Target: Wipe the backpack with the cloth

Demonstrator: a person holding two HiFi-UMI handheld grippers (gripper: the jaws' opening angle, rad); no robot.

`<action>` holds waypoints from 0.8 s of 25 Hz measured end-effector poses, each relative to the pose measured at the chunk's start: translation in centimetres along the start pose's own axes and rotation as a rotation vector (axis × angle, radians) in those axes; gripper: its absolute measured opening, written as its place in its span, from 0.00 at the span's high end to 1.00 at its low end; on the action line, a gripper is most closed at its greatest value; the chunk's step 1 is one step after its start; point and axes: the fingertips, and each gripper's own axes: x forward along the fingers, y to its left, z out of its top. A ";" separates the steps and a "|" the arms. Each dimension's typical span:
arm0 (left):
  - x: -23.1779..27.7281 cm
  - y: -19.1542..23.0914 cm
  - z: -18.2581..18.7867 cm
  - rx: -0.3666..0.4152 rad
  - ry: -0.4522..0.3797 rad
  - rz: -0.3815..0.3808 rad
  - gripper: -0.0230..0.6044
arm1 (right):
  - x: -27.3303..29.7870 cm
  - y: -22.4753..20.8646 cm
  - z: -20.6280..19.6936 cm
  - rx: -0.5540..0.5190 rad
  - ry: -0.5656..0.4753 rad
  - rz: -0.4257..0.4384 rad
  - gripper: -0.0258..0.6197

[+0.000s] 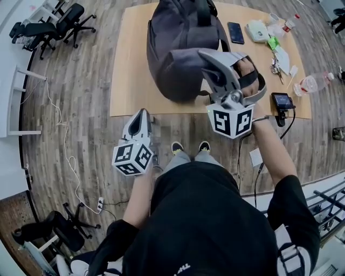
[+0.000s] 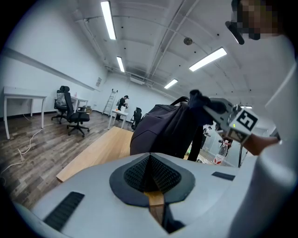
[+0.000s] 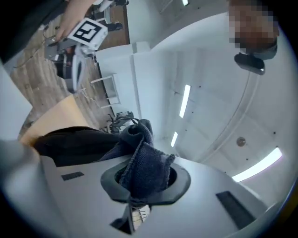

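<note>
Pale wood tabletop (image 1: 129, 64) on a plank floor (image 1: 81, 108).

Surroundings:
- Toward the far right corner: phone (image 1: 235, 32), white case (image 1: 257, 30), small bottle (image 1: 288, 24).
- Clear bottle (image 1: 315, 82) lies at the right edge.
- Black device (image 1: 281, 101) sits at the near right corner.
- Chairs (image 1: 54, 24) stand on the floor off the far left corner. A white cable (image 1: 62, 140) trails over the floor left of the tabletop.
- In the head view the right hand (image 1: 248, 69) and its tool cover the near right flank of the backpack (image 1: 178, 48).

Backpack:
- Dark grey, at mid-tabletop, reaching from the near edge almost to the far edge.
- Long axis runs near edge to far edge. The strap (image 1: 204, 11) end is toward the far edge, the rounded bulk at the near edge.
- The left gripper view shows it rising tall. It is probably upright or leaning, but I cannot tell which.

Tools:
- Right gripper (image 3: 145, 186): jaws pinch the cloth (image 3: 144, 162), a dark blue knit, bunched and sticking out past the tips. It is held over the backpack's near right flank. The backpack shows as a dark mass just behind the cloth in the right gripper view. Whether they touch I cannot tell.
- Left gripper (image 2: 151, 174): jaws pressed together with nothing between them. It is off the near edge, over the floor, and points at the backpack from its left.
</note>
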 end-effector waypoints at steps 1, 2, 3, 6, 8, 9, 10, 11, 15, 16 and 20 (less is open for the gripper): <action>0.1 -0.1 0.1 0.001 -0.002 -0.002 0.94 | 0.6 -2.9 -0.4 -0.002 0.005 -0.053 0.89; 0.1 -0.2 0.2 0.001 -0.004 -0.004 0.94 | 1.4 -5.5 -1.0 -0.002 0.016 -0.098 0.89; 0.2 -0.3 0.2 0.001 -0.005 -0.005 0.94 | 2.2 -7.4 -1.7 0.002 0.033 -0.124 0.89; 0.3 -0.6 0.1 -0.002 -0.008 -0.004 0.94 | 4.5 -7.8 -2.7 0.116 0.040 -0.012 0.89; 0.5 -0.8 0.1 -0.005 -0.010 -0.002 0.94 | 4.8 -5.0 -0.2 0.198 -0.031 0.130 0.89; 0.6 -0.7 0.2 -0.008 -0.011 -0.001 0.94 | 4.9 -3.0 1.4 0.184 -0.055 0.184 0.89; 0.6 -0.7 0.2 -0.011 -0.012 0.002 0.94 | 4.9 -1.1 2.8 0.140 -0.068 0.214 0.89; 0.7 -0.5 0.2 -0.014 -0.014 0.006 0.94 | 5.0 0.5 4.0 0.100 -0.074 0.219 0.89; 0.3 0.8 0.5 -0.018 -0.019 0.034 0.94 | 4.7 3.5 6.8 0.273 -0.075 0.250 0.89; 0.2 1.2 0.5 -0.020 -0.021 0.043 0.94 | 4.5 4.4 7.3 0.306 -0.070 0.280 0.89; -0.3 2.2 0.2 -0.030 -0.020 0.069 0.94 | 3.7 9.2 8.3 0.235 -0.044 0.350 0.89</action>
